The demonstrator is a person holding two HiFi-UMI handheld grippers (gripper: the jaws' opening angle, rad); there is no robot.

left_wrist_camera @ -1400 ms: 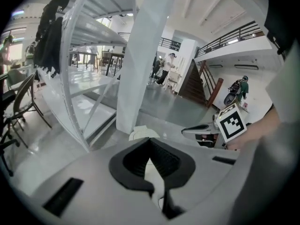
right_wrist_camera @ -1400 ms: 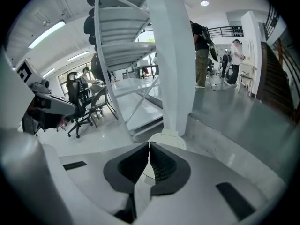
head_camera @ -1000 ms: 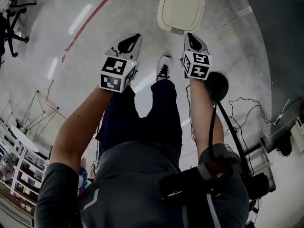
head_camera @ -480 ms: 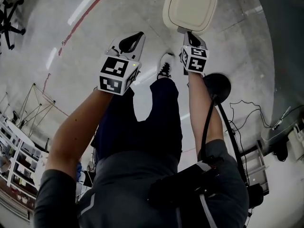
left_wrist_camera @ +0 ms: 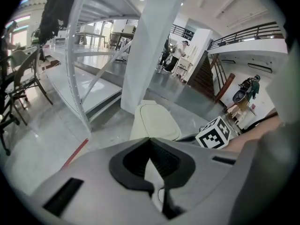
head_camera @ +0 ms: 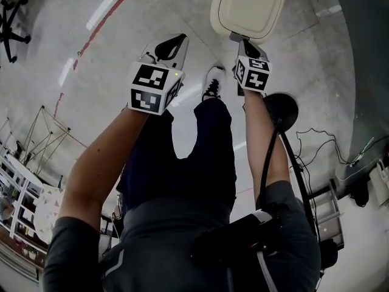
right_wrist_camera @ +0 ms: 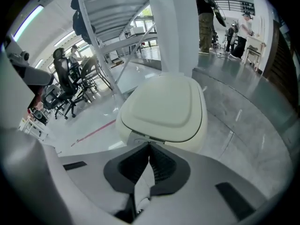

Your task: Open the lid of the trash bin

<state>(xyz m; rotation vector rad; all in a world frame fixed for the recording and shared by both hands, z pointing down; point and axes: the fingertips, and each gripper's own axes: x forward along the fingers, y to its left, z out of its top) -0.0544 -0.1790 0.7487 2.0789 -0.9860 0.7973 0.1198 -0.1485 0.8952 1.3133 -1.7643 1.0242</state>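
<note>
The cream trash bin (head_camera: 247, 8) stands on the grey floor ahead of me, its lid (right_wrist_camera: 164, 107) down flat. My right gripper (head_camera: 242, 41) is shut and empty, its tips right at the bin's near front edge, by the small tab (right_wrist_camera: 139, 137) under the lid. Whether it touches is not clear. My left gripper (head_camera: 178, 39) is also shut with nothing in it, held to the left of the bin and a little short of it. In the left gripper view the bin (left_wrist_camera: 153, 121) sits beyond the closed tips (left_wrist_camera: 150, 142).
A black round stand base (head_camera: 281, 109) with a pole and cables lies right of the right arm. My shoe (head_camera: 211, 83) is between the grippers. White shelving (left_wrist_camera: 79, 74) and a white pillar (left_wrist_camera: 152, 46) stand behind the bin. Office chairs (right_wrist_camera: 70, 86) and a red floor line (head_camera: 109, 26) lie to the left.
Both grippers have moved forward toward the bin. The right gripper's tips have closed the gap and now sit at the bin's front edge.
</note>
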